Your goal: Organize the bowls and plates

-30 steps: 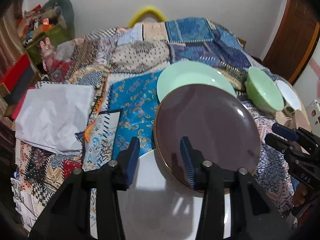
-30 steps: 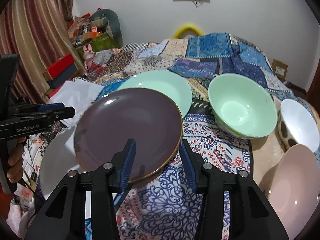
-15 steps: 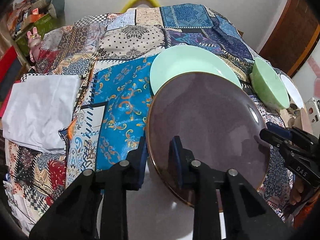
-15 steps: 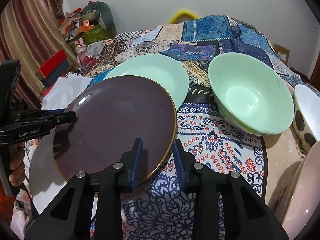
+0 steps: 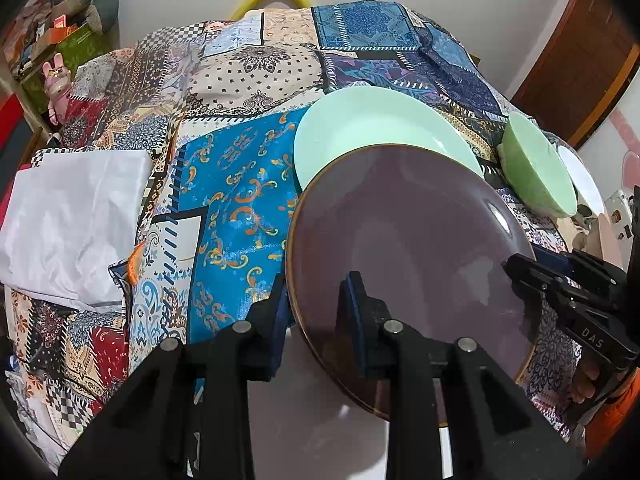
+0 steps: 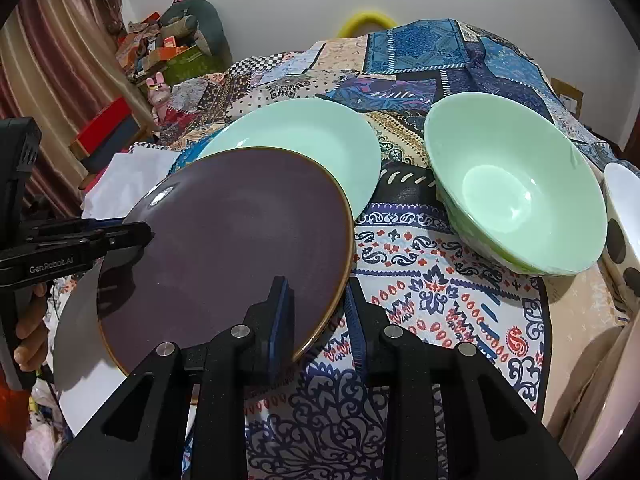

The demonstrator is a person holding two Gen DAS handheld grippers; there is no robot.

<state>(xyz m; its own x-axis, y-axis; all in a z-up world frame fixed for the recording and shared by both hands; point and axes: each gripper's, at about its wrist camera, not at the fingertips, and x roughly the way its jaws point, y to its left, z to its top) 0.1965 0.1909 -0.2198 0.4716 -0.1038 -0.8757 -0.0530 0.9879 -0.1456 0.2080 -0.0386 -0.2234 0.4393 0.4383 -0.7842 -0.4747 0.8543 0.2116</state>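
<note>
A dark purple plate (image 5: 408,248) with a brown rim is held by both grippers, tilted above a white plate (image 5: 320,420) near the front edge. My left gripper (image 5: 316,308) is shut on its left rim. My right gripper (image 6: 318,312) is shut on its right rim, and the purple plate (image 6: 228,248) fills the left of that view. A mint green plate (image 6: 304,136) lies just behind it. A mint green bowl (image 6: 516,188) sits to the right. The white plate also shows in the right wrist view (image 6: 80,340).
A patchwork cloth (image 5: 240,200) covers the table. A white spotted bowl (image 6: 624,216) and a pale pink dish (image 6: 600,400) stand at the right edge. A white sheet (image 5: 72,224) lies at the left. Boxes and clutter (image 6: 160,52) stand behind, left.
Both grippers have closed from open onto the purple plate's rim. The plate has tilted and the cameras have moved closer over the table.
</note>
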